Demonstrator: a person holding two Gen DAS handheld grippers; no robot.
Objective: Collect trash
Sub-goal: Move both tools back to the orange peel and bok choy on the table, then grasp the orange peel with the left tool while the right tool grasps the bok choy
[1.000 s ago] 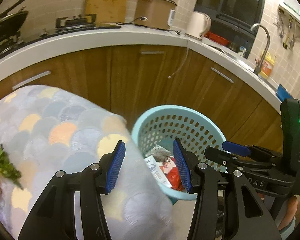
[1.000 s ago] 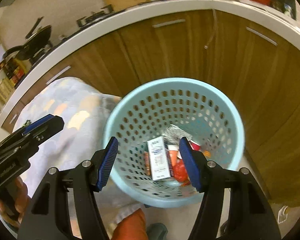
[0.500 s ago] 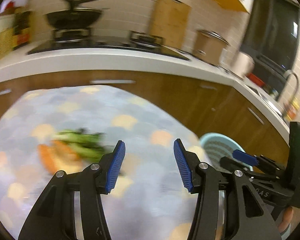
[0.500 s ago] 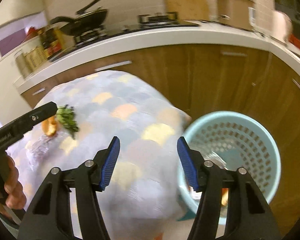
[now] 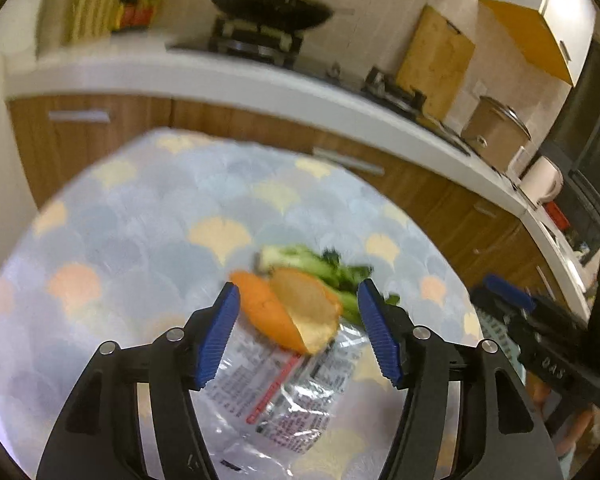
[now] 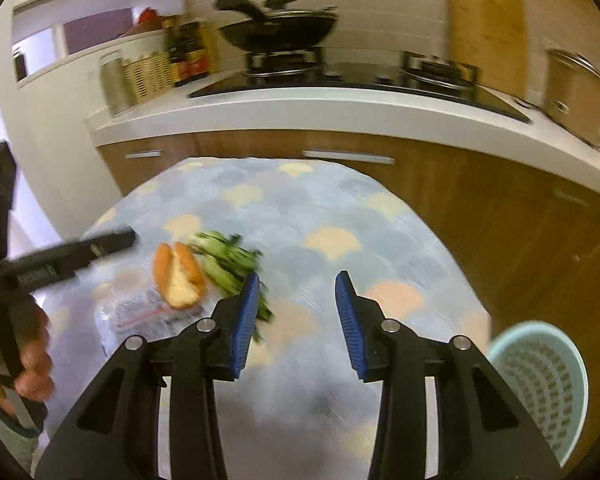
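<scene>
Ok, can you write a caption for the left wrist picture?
Open left gripper hovering over orange peel, greens and a wrapper on the patterned tablecloth.

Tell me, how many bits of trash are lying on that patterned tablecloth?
3: an orange peel in the middle, leafy green scraps just behind it, and a crinkled printed wrapper under the peel, nearer the camera. More could lie hidden behind the fingers.

Black left hand-held gripper (image 5: 298,334), ribbed blue pads (image 5: 216,338) (silver screws), matching right hand-held gripper (image 6: 296,326), pale cuff (image 6: 8,436)
</scene>
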